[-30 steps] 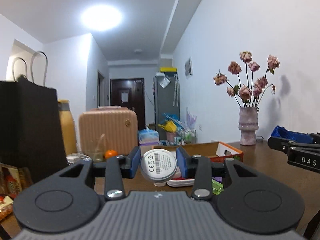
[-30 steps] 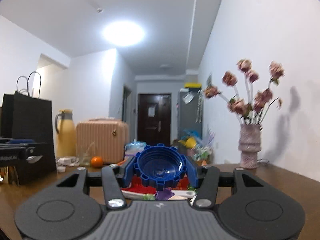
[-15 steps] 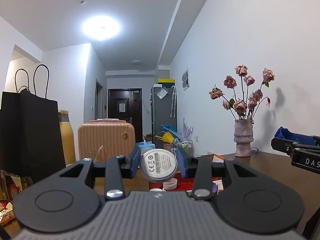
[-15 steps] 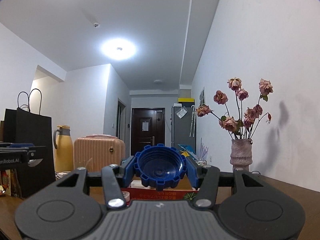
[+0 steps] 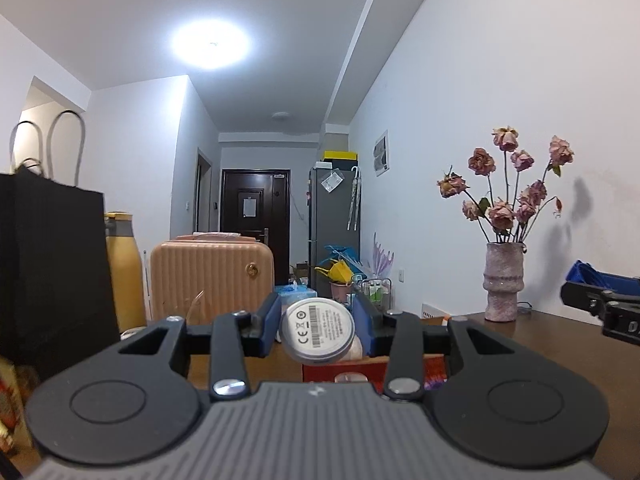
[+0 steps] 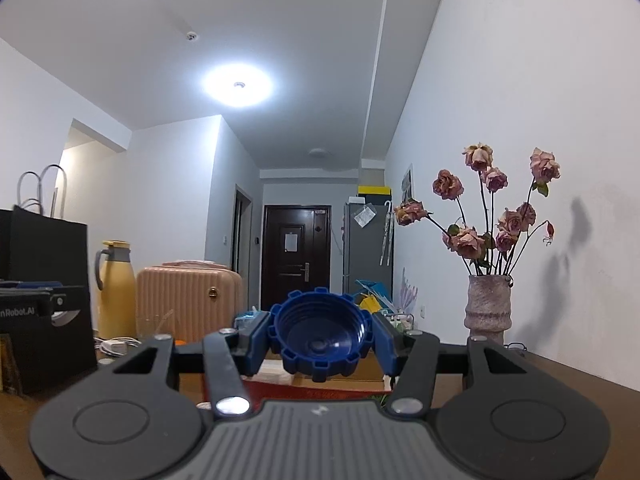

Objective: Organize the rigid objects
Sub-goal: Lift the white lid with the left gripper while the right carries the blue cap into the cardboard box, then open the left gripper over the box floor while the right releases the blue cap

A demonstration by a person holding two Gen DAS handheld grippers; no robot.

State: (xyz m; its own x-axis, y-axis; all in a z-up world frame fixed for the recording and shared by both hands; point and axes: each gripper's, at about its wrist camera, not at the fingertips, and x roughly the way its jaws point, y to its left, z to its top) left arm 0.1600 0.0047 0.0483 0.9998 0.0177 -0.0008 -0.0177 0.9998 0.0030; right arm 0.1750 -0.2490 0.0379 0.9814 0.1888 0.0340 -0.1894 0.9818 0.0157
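Observation:
My left gripper (image 5: 317, 330) is shut on a round white puck (image 5: 317, 333) with a barcode label facing the camera, held level above the brown table (image 5: 540, 344). My right gripper (image 6: 320, 336) is shut on a large blue ribbed cap (image 6: 318, 338), its hollow side toward the camera. A red cardboard box (image 5: 344, 370) lies on the table just beyond the left gripper; the same box (image 6: 320, 390) shows under the right one. The right gripper's side (image 5: 604, 308) appears at the right edge of the left wrist view, and the left gripper's side (image 6: 36, 308) at the left edge of the right wrist view.
A vase of dried roses (image 5: 503, 288) stands on the table by the right wall. A black paper bag (image 5: 52, 272), a yellow thermos (image 6: 116, 292) and a peach suitcase (image 5: 212, 280) stand at the left. A white charger and cable (image 6: 116, 345) lie near the thermos.
Both grippers have risen and pulled back from the red box, so less of the box and table shows below them. Both grips are unchanged.

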